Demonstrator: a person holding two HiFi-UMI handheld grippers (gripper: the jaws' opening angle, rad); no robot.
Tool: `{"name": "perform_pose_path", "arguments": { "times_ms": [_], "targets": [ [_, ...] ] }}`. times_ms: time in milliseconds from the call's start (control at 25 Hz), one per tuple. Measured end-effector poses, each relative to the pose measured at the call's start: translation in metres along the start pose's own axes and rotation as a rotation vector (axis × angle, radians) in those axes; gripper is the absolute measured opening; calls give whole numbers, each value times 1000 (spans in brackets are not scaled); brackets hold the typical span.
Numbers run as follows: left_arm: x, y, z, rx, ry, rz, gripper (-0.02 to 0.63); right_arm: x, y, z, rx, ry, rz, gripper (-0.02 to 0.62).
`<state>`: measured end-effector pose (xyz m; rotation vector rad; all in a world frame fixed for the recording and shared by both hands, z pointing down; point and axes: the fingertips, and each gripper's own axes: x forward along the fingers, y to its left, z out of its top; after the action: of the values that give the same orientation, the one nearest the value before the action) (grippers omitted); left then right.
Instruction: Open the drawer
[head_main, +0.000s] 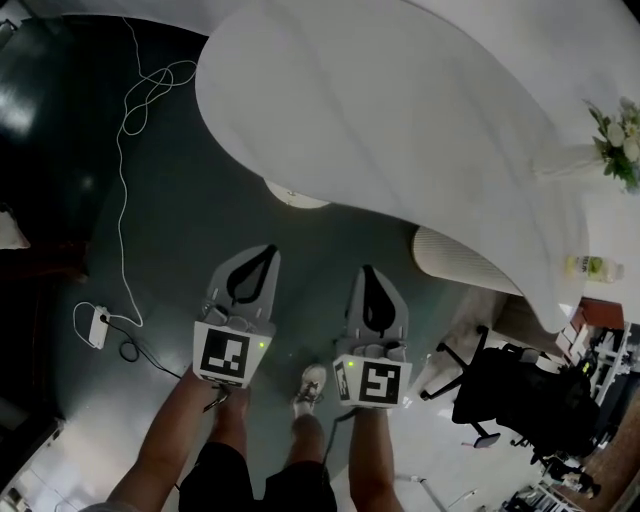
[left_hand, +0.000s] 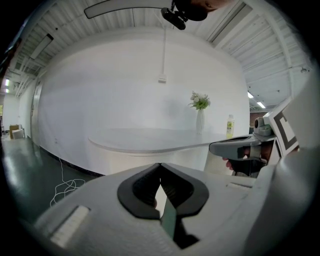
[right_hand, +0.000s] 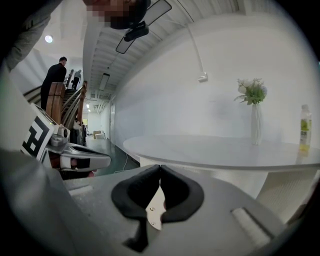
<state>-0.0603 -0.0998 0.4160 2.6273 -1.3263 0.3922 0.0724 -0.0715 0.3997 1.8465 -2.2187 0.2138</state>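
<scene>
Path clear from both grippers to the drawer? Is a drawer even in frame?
No drawer shows in any view. The left gripper and right gripper, both shut and empty, hang over floor short of the white table; nothing visible stands between them and its edge.

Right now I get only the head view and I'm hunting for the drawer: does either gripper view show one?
Observer: Neither does. Both face the table, and its base looks plain.
Operator: Are the claws holding anything?
Observer: No. In their own views the left claw and the right claw are shut, with nothing between the tips.
Operator: Anyone nearby?
Observer: The right gripper view shows a person by a stair rail, off to its left.
</scene>
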Motion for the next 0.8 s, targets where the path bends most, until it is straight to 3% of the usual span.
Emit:
{"name": "perform_pose_path", "arguments": {
  "times_ms": [800],
  "targets": [
    [77, 16, -107, 9, -6, 19, 8, 64, 2, -122, -8, 37, 43, 5]
  ]
}}
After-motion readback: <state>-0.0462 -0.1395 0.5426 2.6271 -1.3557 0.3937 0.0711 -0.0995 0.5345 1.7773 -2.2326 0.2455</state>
